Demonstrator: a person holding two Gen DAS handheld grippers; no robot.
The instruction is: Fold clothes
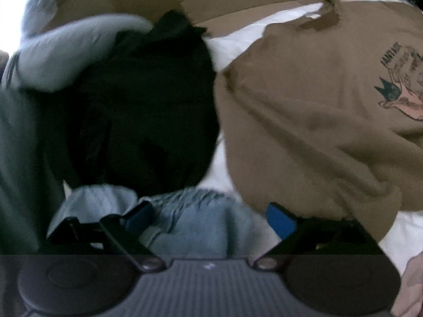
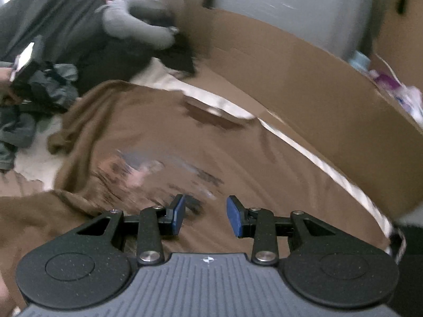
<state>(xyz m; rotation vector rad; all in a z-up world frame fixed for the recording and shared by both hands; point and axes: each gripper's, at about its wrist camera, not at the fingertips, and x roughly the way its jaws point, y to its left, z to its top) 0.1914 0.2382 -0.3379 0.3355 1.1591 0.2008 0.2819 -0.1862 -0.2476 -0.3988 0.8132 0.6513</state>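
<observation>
Left claw (image 1: 208,218) angled down, spread over denim (image 1: 190,219), apparently untouched.

One brown printed shirt (image 1: 304,111) lies spread flat. Left of the shirt sit one black garment (image 1: 148,111), one grey garment (image 1: 66,52) and one light blue denim piece (image 1: 190,219). One cardboard wall (image 2: 304,79) stands behind the shirt.
</observation>
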